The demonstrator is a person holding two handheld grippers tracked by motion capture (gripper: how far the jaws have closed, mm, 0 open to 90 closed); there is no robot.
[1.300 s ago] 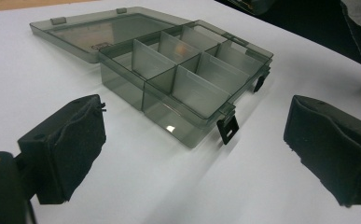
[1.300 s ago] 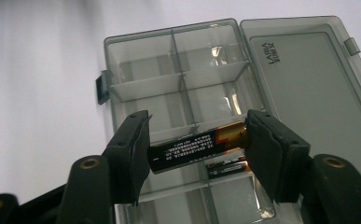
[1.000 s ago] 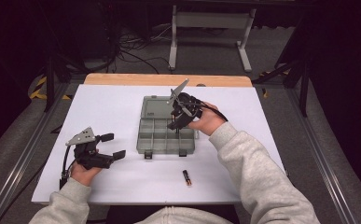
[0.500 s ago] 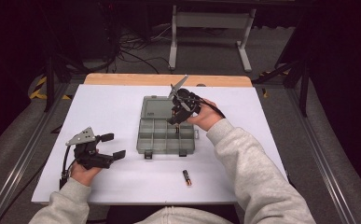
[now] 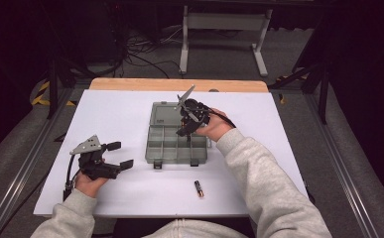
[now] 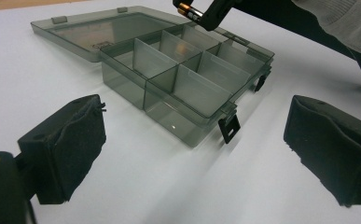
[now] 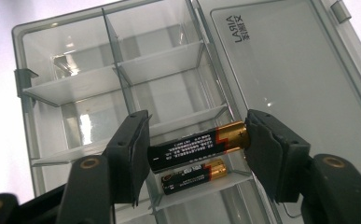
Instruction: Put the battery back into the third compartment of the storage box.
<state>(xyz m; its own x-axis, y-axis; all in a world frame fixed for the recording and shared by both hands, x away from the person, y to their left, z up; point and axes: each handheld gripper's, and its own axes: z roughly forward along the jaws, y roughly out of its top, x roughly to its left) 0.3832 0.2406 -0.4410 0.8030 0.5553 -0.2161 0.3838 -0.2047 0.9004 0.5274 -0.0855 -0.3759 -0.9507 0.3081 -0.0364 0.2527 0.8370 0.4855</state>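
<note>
Two black padded jaws of the right gripper (image 7: 197,144) are pinched end to end on a black and copper-coloured cylindrical battery (image 7: 199,142), which is held lengthwise above the smoke-grey clear plastic compartment box (image 7: 66,93). A second battery of the same kind (image 7: 194,175) is seen lying in the compartment directly beneath it. The box's hinged lid (image 7: 290,70) is laid open flat beside the compartments. A third loose battery (image 5: 198,188) is seen on the white table surface (image 5: 120,114), near the front edge, apart from the box. The left gripper (image 5: 116,154) is held low over the table, left of the box, its jaws spread with nothing between them.
</note>
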